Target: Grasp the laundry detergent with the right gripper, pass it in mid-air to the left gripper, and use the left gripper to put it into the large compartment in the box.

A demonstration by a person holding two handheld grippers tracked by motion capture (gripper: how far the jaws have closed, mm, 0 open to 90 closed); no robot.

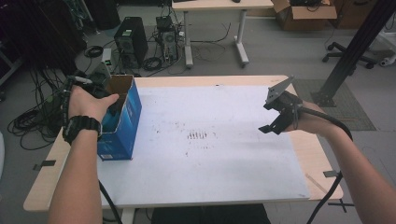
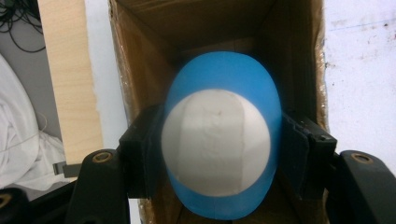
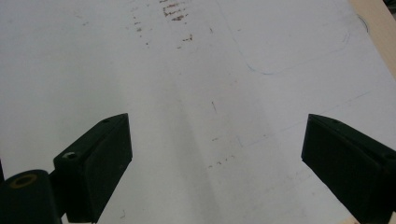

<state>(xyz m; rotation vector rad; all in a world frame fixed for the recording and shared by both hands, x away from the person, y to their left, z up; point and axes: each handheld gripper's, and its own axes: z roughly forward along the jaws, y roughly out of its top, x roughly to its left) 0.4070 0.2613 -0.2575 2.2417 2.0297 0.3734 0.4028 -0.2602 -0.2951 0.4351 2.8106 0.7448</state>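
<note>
A blue cardboard box (image 1: 122, 122) with an open top stands at the table's left edge. My left gripper (image 1: 111, 106) reaches down into it, mostly hidden by the hand. In the left gripper view the left gripper (image 2: 219, 154) is shut on a rounded blue object with a white round face (image 2: 217, 140), held inside the box's brown walls (image 2: 140, 70). My right gripper (image 1: 276, 117) hovers over the right side of the white sheet (image 1: 210, 149). Its jaws stand wide apart in the right gripper view, and the right gripper (image 3: 215, 158) holds nothing.
The white sheet covers most of the wooden table (image 1: 313, 154); dark smudges (image 1: 198, 135) mark its middle. On the floor behind are a computer tower (image 1: 130, 39), tangled cables (image 1: 32, 121), a second table (image 1: 215, 9), a cardboard box (image 1: 306, 14) and a black post (image 1: 355, 51).
</note>
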